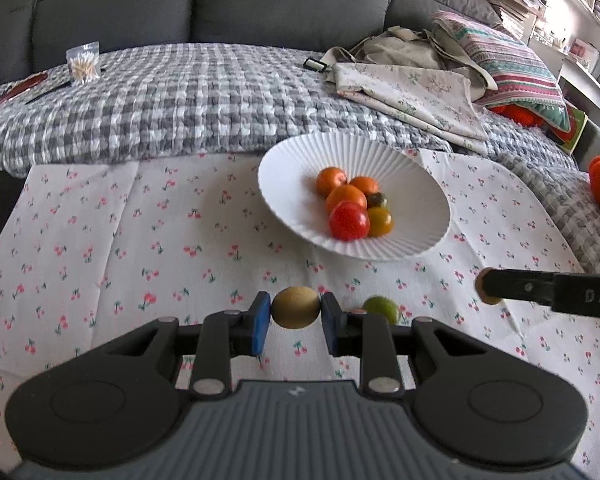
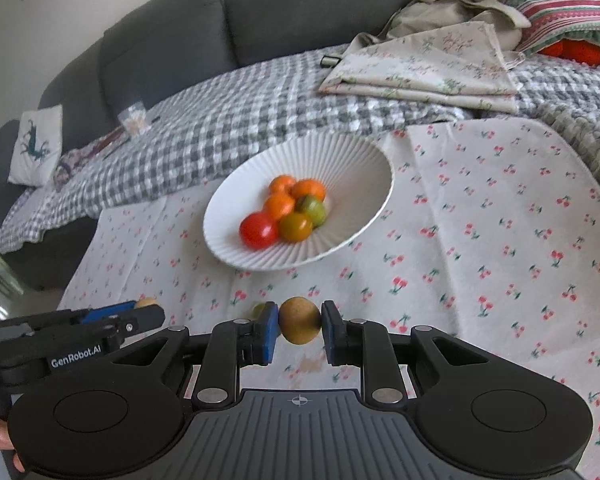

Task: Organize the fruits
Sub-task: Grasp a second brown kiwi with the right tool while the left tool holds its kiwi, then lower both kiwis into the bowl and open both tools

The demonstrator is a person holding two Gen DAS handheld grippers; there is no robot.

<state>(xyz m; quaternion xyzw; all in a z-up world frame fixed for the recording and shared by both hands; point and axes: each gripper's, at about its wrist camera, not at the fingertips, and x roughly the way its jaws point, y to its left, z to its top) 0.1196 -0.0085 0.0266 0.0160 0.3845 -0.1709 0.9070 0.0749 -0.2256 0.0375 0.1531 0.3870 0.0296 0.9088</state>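
Note:
My left gripper [image 1: 295, 307] is shut on a brown-yellow fruit [image 1: 295, 306], held just above the cherry-print cloth, in front of the white ribbed bowl [image 1: 288, 184]. The bowl holds several small fruits: orange ones, a red tomato [image 1: 349, 221] and greenish ones. A green lime [image 1: 381, 308] lies on the cloth right of my left fingers. My right gripper [image 2: 299, 322] is shut on another brown-yellow fruit [image 2: 299, 320], also in front of the bowl [image 2: 356, 168]. The left gripper shows in the right wrist view [image 2: 148, 308] at far left; the right shows in the left wrist view [image 1: 486, 289] with its fruit.
The cherry-print cloth [image 1: 100, 240] lies on a grey checked blanket [image 1: 180, 100] in front of a dark sofa. Folded fabric and a striped pillow [image 1: 512, 56] sit at the back right. A clear box of cotton swabs [image 1: 83, 62] stands at the back left.

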